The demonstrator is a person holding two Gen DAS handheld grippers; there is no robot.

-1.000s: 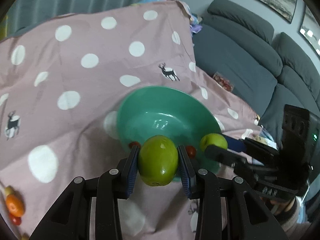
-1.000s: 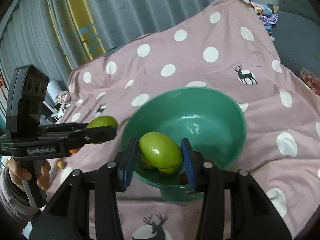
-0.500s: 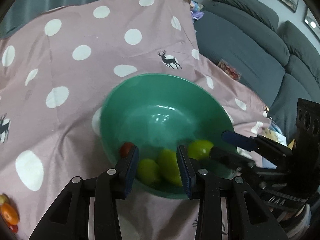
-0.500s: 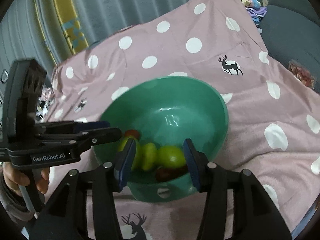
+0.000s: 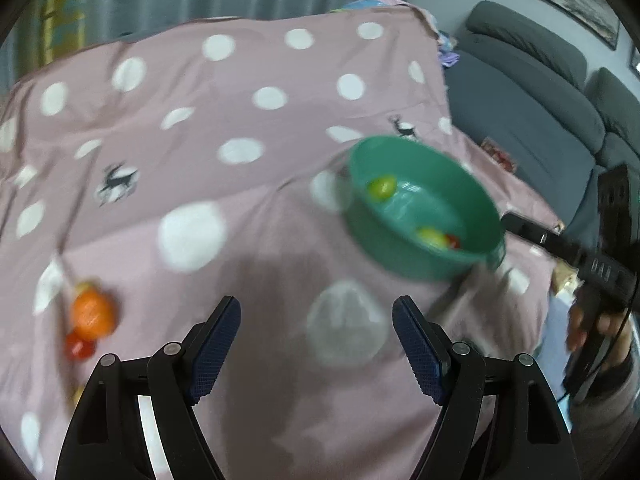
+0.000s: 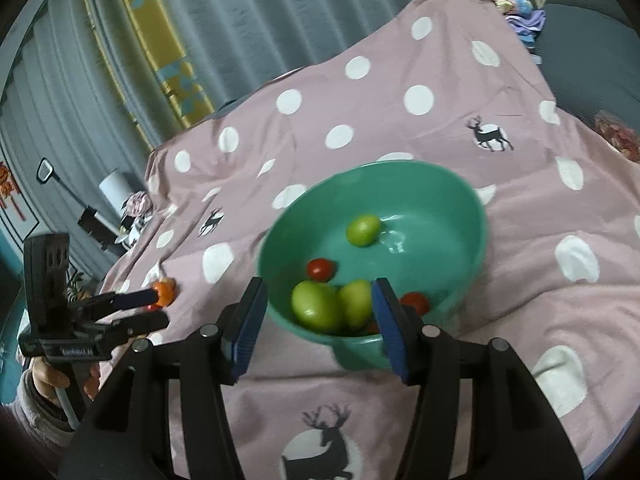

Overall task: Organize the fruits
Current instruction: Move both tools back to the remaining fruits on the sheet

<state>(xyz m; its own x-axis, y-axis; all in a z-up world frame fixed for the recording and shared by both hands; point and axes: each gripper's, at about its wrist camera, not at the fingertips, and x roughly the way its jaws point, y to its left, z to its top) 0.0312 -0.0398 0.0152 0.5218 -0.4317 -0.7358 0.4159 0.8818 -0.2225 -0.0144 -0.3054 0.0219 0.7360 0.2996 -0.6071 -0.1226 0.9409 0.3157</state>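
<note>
Now both jaws spread wide and empty, left gripper (image 5: pixel 316 334) over pink polka-dot cloth (image 5: pixel 248 200), right gripper (image 6: pixel 318 312) before round green plastic bowl (image 6: pixel 460 200) of green fruits (image 6: pixel 316 306).

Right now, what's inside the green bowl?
The round green plastic bowl holds three green fruits and small red tomatoes. The right claw's blue pad covers part of the near side.

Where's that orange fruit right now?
The orange fruit lies on the spotted cloth at the lower left of the left wrist view, beside a small red fruit, well away from the green bowl.
</note>
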